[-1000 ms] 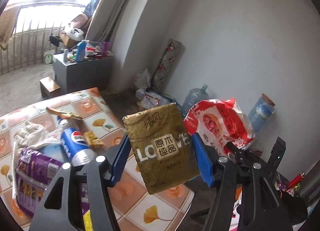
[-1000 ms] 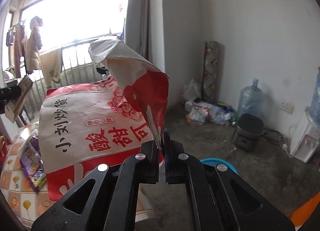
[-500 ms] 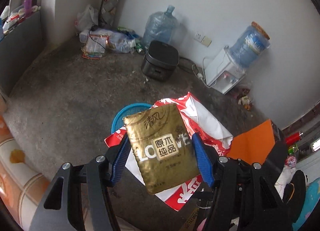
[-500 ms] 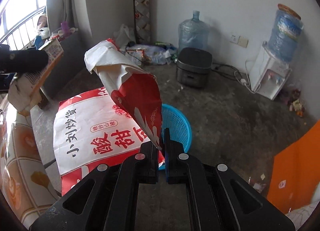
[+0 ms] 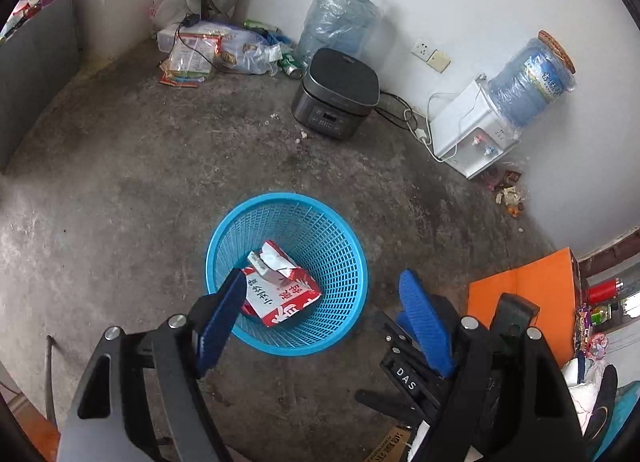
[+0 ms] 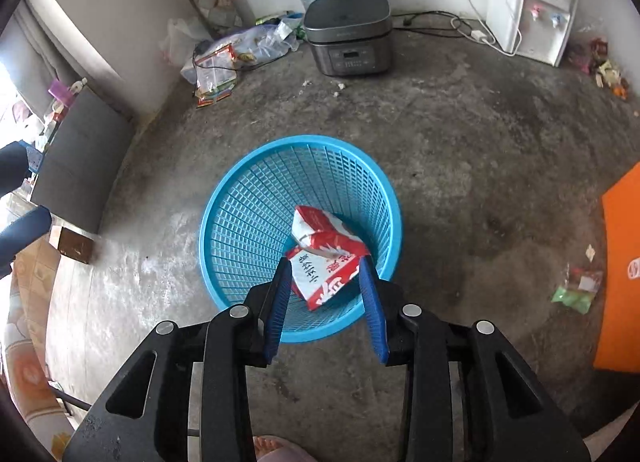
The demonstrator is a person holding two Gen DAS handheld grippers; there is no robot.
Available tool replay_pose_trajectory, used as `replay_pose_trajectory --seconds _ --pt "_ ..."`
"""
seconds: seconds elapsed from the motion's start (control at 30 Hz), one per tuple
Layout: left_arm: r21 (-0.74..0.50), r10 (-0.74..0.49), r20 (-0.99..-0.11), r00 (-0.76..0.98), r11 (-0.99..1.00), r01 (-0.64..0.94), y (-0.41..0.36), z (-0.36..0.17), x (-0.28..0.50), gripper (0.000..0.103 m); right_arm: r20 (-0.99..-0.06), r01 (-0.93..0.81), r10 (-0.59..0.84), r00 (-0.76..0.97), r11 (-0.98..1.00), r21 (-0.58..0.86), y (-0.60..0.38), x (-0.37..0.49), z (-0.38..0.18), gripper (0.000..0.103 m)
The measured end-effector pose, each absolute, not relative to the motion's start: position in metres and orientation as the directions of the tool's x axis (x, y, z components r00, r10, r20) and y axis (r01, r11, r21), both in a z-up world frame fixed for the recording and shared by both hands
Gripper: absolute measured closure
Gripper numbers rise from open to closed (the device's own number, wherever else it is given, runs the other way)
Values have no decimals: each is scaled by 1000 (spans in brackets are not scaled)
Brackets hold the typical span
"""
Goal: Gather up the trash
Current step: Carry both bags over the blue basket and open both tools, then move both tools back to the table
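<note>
Below both claws: red-white bag point(image 6: 325, 258) inside blue basket point(image 6: 256, 197); jaws just opened, empty.

"DAS" on black bracket point(image 5: 404, 378); Chinese print on red-white bag point(image 5: 280, 294), partly legible.

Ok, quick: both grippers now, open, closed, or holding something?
Left gripper: open, just widened, nothing between its fingers.
Right gripper: open, just released; red-and-white bag lies in the blue basket.
</note>
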State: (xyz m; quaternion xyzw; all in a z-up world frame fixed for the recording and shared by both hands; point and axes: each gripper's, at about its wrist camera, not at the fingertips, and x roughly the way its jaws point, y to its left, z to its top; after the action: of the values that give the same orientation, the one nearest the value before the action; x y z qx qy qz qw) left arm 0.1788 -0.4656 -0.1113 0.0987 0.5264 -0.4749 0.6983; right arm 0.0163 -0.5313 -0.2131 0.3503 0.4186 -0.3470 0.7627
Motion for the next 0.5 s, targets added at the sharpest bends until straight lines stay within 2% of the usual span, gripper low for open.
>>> replay_pose_trajectory --seconds 0.17,0.37,0.5 --pt "-360 -635 -770 51 500 788 -435 -74 171 26 -841 808 -297 453 535 247 -525 17 -182 64" --pt "-346 -738 -660 138 462 816 -372 -8 156 22 -706 742 -429 563 639 203 -483 23 -105 38" --pt "-332 -775 -604 187 458 825 -313 35 145 22 -559 679 -506 656 719 145 -435 22 -49 11"
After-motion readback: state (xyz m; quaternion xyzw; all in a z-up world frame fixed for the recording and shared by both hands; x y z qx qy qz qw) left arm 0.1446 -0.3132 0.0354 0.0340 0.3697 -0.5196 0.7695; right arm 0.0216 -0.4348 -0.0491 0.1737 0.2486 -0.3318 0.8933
